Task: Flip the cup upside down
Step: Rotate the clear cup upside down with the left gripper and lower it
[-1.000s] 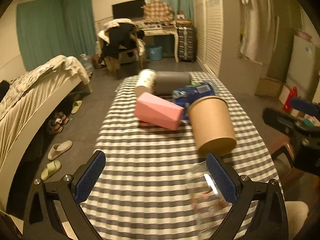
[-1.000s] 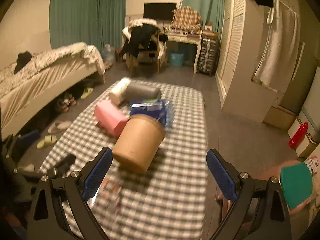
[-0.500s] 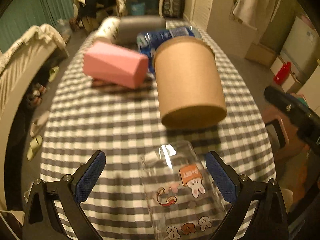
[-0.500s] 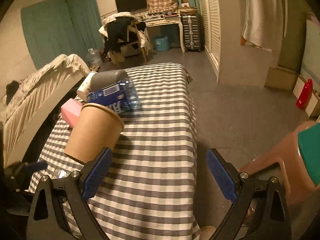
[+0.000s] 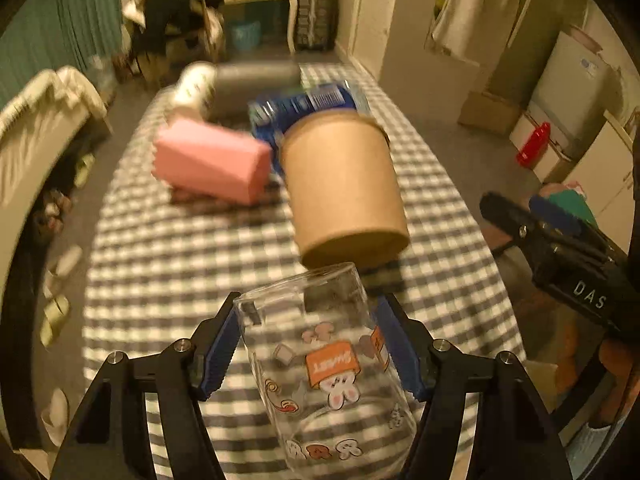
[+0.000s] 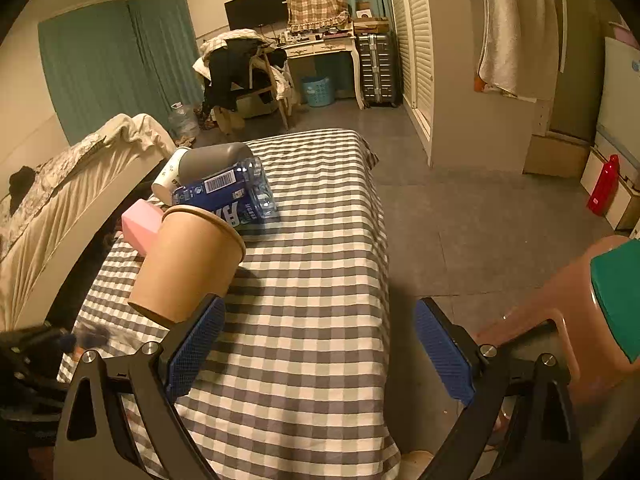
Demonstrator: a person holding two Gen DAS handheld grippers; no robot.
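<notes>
A clear glass cup [image 5: 320, 364] with cartoon prints lies between the blue pads of my left gripper [image 5: 308, 344], which is shut on it just above the checked tablecloth [image 5: 192, 276]. Its prints read upside down and its thick base points away from me. My right gripper [image 6: 316, 344] is open and empty over the table's right edge; it also shows in the left wrist view [image 5: 560, 240]. In the right wrist view the left gripper [image 6: 48, 344] is a blur at the far left, and the cup is not clear there.
A brown paper cup [image 5: 344, 188] lies on its side just beyond the glass, also in the right wrist view [image 6: 188, 264]. Behind it are a pink block [image 5: 212, 160], a blue-labelled bottle pack [image 5: 304, 104], a grey cylinder [image 5: 256, 80] and a white cup [image 5: 192, 88]. A pink stool [image 6: 560, 320] stands right.
My left gripper has closed its jaws onto the glass cup, which was lying loose between the open fingers before. The right gripper has stayed open beside the table.
</notes>
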